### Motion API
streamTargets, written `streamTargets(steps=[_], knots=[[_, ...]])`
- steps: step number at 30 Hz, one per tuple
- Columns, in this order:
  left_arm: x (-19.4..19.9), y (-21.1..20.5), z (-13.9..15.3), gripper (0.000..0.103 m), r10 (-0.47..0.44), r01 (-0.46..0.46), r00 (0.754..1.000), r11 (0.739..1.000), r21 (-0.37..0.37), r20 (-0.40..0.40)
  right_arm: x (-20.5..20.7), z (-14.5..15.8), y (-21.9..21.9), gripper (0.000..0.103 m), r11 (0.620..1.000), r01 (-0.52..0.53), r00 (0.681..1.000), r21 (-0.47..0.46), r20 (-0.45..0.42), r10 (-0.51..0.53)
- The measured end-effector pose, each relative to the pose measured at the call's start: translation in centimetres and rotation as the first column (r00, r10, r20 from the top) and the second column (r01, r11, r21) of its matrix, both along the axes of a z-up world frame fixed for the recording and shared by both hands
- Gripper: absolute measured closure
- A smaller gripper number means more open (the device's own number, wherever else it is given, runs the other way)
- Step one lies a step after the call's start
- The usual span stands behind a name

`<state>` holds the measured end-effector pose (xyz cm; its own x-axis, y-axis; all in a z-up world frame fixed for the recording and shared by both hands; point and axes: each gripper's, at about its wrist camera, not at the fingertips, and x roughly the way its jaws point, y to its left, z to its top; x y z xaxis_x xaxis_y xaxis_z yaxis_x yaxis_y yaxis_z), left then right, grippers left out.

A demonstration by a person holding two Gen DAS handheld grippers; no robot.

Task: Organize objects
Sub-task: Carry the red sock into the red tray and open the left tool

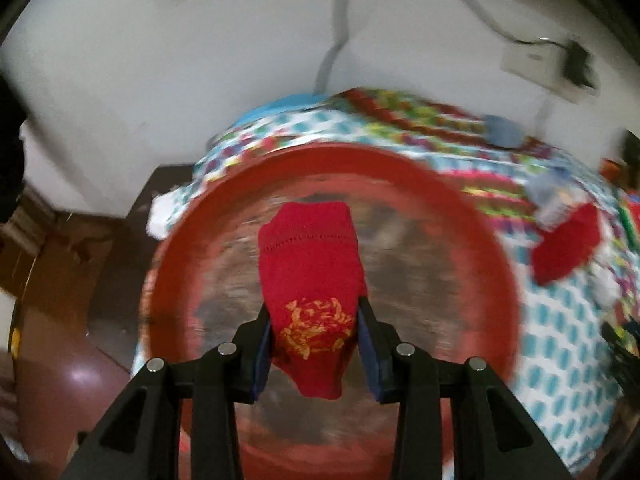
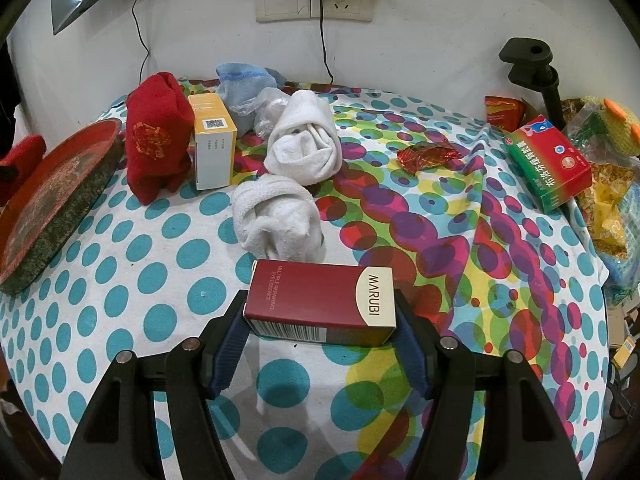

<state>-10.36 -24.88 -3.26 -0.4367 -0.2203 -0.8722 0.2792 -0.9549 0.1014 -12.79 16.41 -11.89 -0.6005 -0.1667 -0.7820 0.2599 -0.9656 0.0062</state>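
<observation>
My left gripper is shut on a red sock with a gold pattern, and the sock hangs over the round red tray at the table's left end. That tray shows at the left edge of the right wrist view, with the held sock partly visible beyond it. My right gripper is shut on a dark red Marubi box, held lengthwise across the jaws just above the dotted cloth. A second red sock stands beside the tray.
On the dotted tablecloth lie two white rolled socks, a yellow and white box, a blue sock, a red wrapper and a green and red box. Clutter and a black clamp fill the right edge.
</observation>
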Motion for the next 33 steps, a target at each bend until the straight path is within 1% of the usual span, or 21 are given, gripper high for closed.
streamTargets(steps=[5, 8, 11, 14, 17, 19, 21, 23, 27, 30, 33], knots=[[-0.4, -5.2, -2.0, 0.065, 0.090, -0.090, 0.994, 0.996, 0.007, 0.060, 0.0, 0.0, 0.0, 0.038, 1.000, 0.000, 1.000, 0.000, 0.000, 0.000], [-0.1, -6.6, -2.6, 0.063, 0.102, -0.102, 0.992, 0.995, -0.003, 0.071, 0.0, 0.0, 0.0, 0.038, 1.000, 0.001, 1.000, 0.001, 0.000, -0.001], [0.0, -7.0, -2.9, 0.063, 0.094, -0.094, 0.992, 0.996, -0.013, 0.084, -0.1, 0.0, 0.0, 0.037, 1.000, 0.001, 1.000, 0.001, 0.000, -0.001], [0.0, -7.1, -3.1, 0.062, 0.089, -0.089, 0.992, 0.996, -0.008, 0.085, -0.1, 0.0, 0.0, 0.037, 1.000, 0.001, 1.000, 0.002, 0.000, -0.001], [0.3, -6.8, -2.9, 0.059, 0.082, -0.081, 0.994, 0.997, -0.006, 0.071, 0.0, 0.0, 0.2, 0.037, 1.000, 0.002, 1.000, 0.003, 0.000, -0.002], [0.5, -6.3, -2.7, 0.056, 0.072, -0.071, 0.995, 0.997, -0.022, 0.067, 0.0, 0.0, 0.1, 0.037, 1.000, 0.002, 1.000, 0.004, 0.000, -0.002], [0.7, -5.7, -2.5, 0.052, 0.057, -0.054, 0.997, 0.997, -0.047, 0.059, -0.1, 0.0, 0.1, 0.036, 1.000, 0.002, 1.000, 0.003, 0.000, -0.002], [0.9, -5.1, -2.1, 0.052, 0.049, -0.046, 0.998, 0.997, -0.068, 0.047, -0.1, 0.0, 0.1, 0.036, 1.000, 0.003, 1.000, 0.005, 0.000, -0.003], [1.4, -4.1, -1.3, 0.052, 0.037, -0.036, 0.999, 0.998, -0.048, 0.023, -0.1, 0.1, 0.0, 0.035, 1.000, 0.004, 1.000, 0.008, 0.000, -0.004], [2.2, -2.9, -0.5, 0.052, 0.036, -0.036, 0.999, 0.997, -0.073, -0.015, 0.0, 0.1, 0.0, 0.035, 1.000, 0.005, 1.000, 0.009, -0.001, -0.005], [3.1, -1.9, 0.1, 0.052, 0.036, -0.038, 0.998, 0.998, -0.055, -0.044, 0.0, 0.1, 0.1, 0.035, 1.000, 0.005, 1.000, 0.010, -0.001, -0.005]])
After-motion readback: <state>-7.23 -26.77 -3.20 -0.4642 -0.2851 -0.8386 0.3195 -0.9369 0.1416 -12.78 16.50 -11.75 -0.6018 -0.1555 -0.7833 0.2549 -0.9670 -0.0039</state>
